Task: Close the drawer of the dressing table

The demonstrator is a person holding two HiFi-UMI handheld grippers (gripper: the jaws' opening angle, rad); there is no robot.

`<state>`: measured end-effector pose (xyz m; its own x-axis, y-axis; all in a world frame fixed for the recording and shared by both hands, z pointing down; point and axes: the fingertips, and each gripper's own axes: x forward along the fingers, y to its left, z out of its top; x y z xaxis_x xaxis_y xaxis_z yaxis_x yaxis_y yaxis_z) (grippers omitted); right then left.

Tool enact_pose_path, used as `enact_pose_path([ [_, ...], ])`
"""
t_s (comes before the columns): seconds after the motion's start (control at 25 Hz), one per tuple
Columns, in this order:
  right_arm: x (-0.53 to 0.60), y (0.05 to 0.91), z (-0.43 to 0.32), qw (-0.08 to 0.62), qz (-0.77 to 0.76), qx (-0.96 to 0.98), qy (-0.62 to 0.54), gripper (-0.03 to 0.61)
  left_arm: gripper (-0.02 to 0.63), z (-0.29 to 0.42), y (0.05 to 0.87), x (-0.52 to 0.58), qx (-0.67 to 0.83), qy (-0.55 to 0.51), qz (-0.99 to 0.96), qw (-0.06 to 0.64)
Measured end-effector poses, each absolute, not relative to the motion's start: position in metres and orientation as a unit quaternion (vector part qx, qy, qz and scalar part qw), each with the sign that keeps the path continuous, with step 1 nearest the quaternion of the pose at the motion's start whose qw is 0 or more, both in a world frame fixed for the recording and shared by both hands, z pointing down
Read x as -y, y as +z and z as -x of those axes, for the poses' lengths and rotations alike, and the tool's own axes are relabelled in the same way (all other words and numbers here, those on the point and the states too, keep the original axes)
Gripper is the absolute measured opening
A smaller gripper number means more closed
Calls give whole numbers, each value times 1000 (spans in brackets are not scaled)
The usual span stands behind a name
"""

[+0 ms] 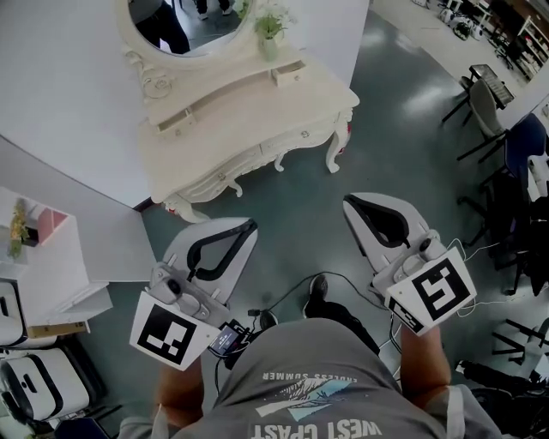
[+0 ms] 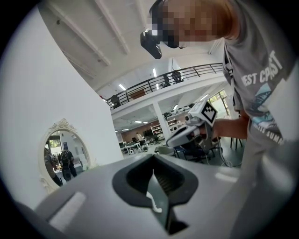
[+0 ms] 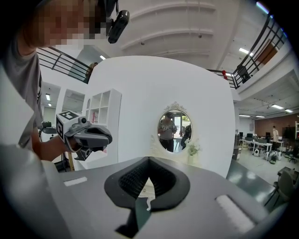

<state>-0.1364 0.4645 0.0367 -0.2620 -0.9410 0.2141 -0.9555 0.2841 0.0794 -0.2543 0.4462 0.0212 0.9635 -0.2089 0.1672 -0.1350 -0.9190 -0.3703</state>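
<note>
**A:** What do the grippers have in them?

**B:** Nothing. The left gripper (image 1: 250, 225) and the right gripper (image 1: 350, 203) are both held low in front of the person. Each has its jaws pressed together with nothing between them, which suits a push.

**A:** And the drawer?

**B:** It's well apart from them, across bare floor. The dressing table (image 1: 230, 130) stands against the white wall. A small upper drawer (image 1: 289, 74) at its right end seems to stick out below the oval mirror (image 1: 184, 26).

**A:** How should the closing go?

**B:** I'd walk in first. Then I'd lay one gripper's closed tips flat on the drawer front, near the knob. Push straight along its run and slowly, so the table doesn't rock and the vase of flowers (image 1: 270, 36) just above it stays upright
</note>
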Motion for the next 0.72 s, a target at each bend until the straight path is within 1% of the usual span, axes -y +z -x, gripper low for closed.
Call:
enact_pose_path([
  [0.32, -432, 41, 78, 104, -572, 813, 36, 1, 3, 196, 22, -420, -118, -115, 970, 178],
  [0.72, -421, 42, 16, 93, -556, 825, 33, 0, 3, 132, 15, -411, -141, -120, 964, 191],
])
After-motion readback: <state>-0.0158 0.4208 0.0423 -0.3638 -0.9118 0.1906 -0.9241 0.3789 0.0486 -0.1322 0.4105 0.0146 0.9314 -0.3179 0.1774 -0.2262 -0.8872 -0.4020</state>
